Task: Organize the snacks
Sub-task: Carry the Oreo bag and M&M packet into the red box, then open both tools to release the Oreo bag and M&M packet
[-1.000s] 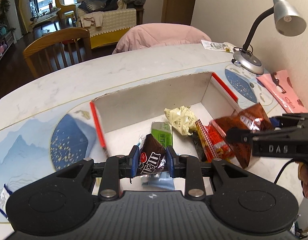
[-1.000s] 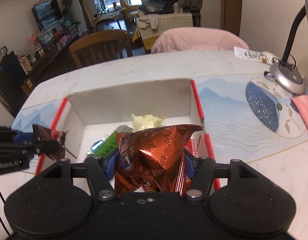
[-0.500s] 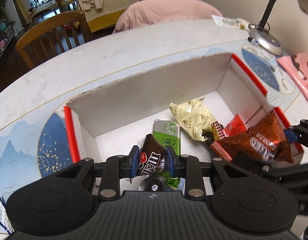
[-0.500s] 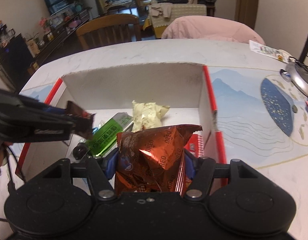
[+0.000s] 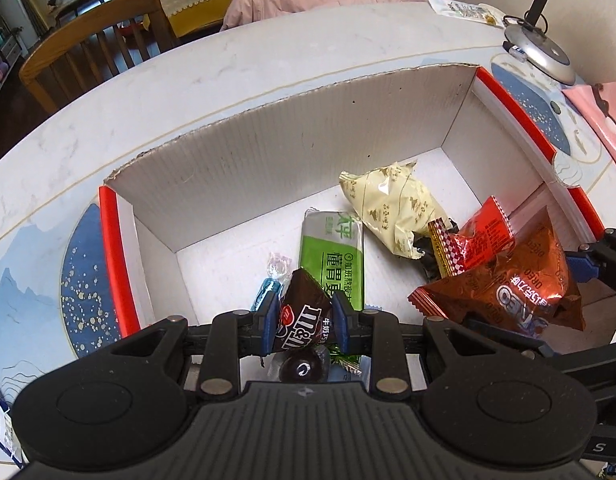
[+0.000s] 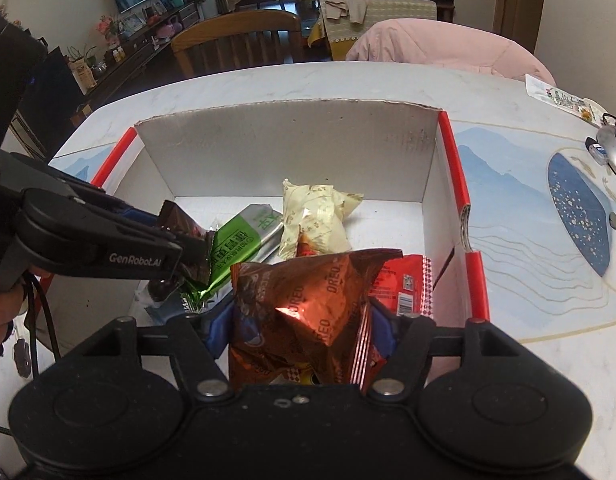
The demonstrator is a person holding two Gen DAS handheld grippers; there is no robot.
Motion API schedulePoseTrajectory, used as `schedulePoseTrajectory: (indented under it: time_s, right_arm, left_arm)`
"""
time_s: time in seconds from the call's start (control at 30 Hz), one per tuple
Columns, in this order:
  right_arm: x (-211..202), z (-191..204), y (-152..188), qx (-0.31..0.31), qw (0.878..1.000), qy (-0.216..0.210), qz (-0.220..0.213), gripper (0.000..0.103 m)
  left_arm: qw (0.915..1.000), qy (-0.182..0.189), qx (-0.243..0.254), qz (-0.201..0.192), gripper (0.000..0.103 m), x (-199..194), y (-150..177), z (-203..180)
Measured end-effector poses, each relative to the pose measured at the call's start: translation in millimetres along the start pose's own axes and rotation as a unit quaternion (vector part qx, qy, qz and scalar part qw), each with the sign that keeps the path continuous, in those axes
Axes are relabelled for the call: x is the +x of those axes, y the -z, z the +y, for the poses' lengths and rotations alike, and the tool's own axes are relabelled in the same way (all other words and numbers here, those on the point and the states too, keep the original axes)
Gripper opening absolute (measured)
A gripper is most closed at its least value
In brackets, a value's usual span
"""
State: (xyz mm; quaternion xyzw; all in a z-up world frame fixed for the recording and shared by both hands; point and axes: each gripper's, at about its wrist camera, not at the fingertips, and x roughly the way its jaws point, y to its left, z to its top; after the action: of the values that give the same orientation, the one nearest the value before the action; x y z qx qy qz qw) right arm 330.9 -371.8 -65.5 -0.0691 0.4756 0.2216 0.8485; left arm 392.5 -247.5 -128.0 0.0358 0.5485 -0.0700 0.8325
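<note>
Steeply tilted into box, left hand-held gripper clamping M&M's packet

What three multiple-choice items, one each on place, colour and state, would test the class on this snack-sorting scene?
1. Where does the pale yellow crinkled snack bag lie?
A. On the wooden chair
B. Inside the white cardboard box with red edges
C. Under the lamp

2. What colour is the flat rectangular foil packet on the box floor?
A. Green
B. Purple
C. Orange

3. What is between the left claw pads?
A. Nothing
B. A spoon
C. A dark brown M&M's pouch

Answers: 1 B, it rests on the box floor near the back wall. 2 A, its wrapper is bright green. 3 C, both blue pads press the pouch.
</note>
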Motion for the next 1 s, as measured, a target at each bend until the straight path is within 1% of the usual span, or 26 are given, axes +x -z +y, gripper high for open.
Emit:
schedulePoseTrajectory:
  time_s: [0.13, 0.33, 0.43, 0.5, 0.57, 1.0]
  right_arm:
    - [-1, 1, 1, -0.001, 1.000, -0.001, 0.001, 0.072]
    - [-4, 5, 2, -0.001, 1.000, 0.004, -0.004, 0.079]
    - [-8, 4, 2, 0.005, 1.000, 0.008, -0.009, 0.080]
    - [-12, 3, 2, 0.010, 1.000, 0.010, -0.011, 0.080]
    - [-16, 3, 2, 0.013, 1.000, 0.013, -0.016, 0.081]
    - [-59, 22, 2, 0.014, 0.998, 0.021, -0.058, 0.088]
  left_arm:
    - [1.0000, 0.002, -0.001, 0.005, 0.028, 1, 0, 1]
    - [1.0000, 0.003, 0.003, -0.005, 0.029, -6, 3, -2]
    - [0.9999, 0.006, 0.001, -0.011, 0.031, -11, 5, -1]
    - [0.9998, 0.011, -0.003, -0.016, 0.042, -16, 6, 1]
    - [0.9995, 0.016, -0.006, -0.025, 0.046, -21, 8, 2]
    - [0.9960, 0.045, -0.009, -0.077, 0.046, -69, 26, 8]
